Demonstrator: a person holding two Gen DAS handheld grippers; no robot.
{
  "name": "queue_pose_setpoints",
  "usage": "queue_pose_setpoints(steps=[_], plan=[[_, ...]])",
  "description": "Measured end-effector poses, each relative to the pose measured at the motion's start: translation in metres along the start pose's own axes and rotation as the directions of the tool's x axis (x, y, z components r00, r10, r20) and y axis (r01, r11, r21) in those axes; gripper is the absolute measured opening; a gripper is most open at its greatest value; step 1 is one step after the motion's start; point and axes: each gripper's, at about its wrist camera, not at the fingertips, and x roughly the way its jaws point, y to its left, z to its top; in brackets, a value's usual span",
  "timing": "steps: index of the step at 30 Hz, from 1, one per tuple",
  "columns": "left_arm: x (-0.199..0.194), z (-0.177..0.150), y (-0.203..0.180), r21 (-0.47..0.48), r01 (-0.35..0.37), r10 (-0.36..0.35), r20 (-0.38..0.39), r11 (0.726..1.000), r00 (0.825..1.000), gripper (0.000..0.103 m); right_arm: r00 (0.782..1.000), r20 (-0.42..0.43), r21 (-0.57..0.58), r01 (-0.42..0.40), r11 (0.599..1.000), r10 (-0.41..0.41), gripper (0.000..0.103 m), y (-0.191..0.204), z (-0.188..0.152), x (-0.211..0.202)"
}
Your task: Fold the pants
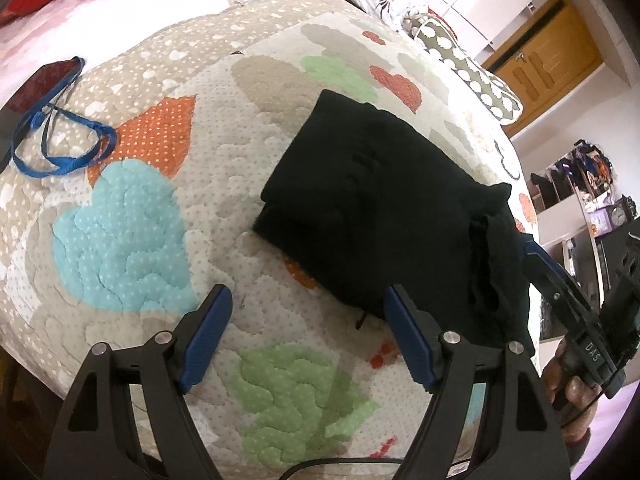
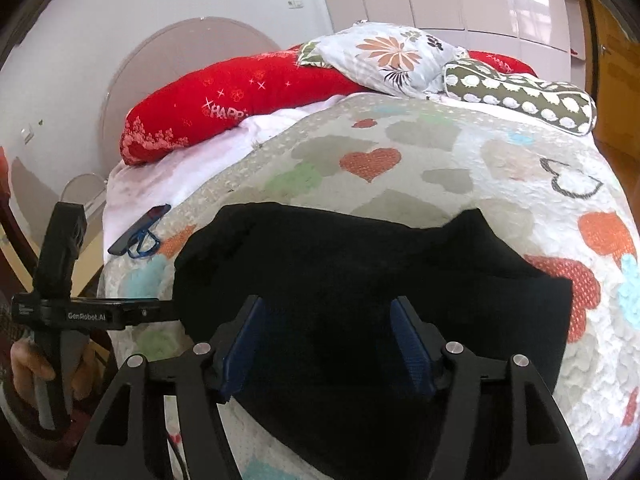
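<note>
Two claws, both spread, neither pinching anything. Black pants (image 1: 372,200) lie on the quilted bed (image 1: 160,184) as a folded, layered bundle, with a loose bunched end nearest the right claw (image 2: 324,344). Left claw (image 1: 308,336) hovers over bare quilt just beside the bundle's near corner. Judgement: fabric soft, light, limp; layers may slide apart. Best hold: pinch all layers at edge corners, not mid-panel.

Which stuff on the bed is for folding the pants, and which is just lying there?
For the job:
black pants, folded
left gripper, open
right gripper, open

Just lying about:
phone with blue strap
red pillow
flowered pillow
spotted bolster
heart quilt
</note>
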Motion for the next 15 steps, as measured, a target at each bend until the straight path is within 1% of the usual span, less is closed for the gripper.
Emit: queue_pose_setpoints(steps=[2, 4, 8, 10, 15], plan=[[0.000, 0.000, 0.000, 0.000, -0.004, 0.004, 0.006, 1.000, 1.000, 0.079, 1.000, -0.004, -0.020, -0.011, 1.000, 0.011, 0.067, 0.006, 0.006, 0.005], [0.000, -0.002, 0.000, 0.000, -0.005, 0.005, 0.011, 1.000, 1.000, 0.080, 1.000, -0.010, -0.035, -0.013, 0.999, 0.012, 0.071, 0.011, 0.012, 0.010], [-0.003, -0.004, 0.002, -0.004, 0.002, -0.002, 0.010, 1.000, 1.000, 0.080, 0.999, -0.031, -0.073, -0.022, 0.997, 0.020, 0.073, 0.024, 0.025, 0.026], [-0.004, -0.007, 0.003, -0.007, 0.008, -0.008, 0.010, 1.000, 1.000, 0.080, 0.999, -0.040, -0.090, -0.025, 0.996, 0.021, 0.075, 0.030, 0.029, 0.032], [0.001, -0.009, 0.005, -0.015, 0.015, -0.015, 0.002, 1.000, 1.000, 0.084, 0.998, -0.054, -0.127, -0.040, 0.991, 0.034, 0.077, 0.042, 0.042, 0.047]])
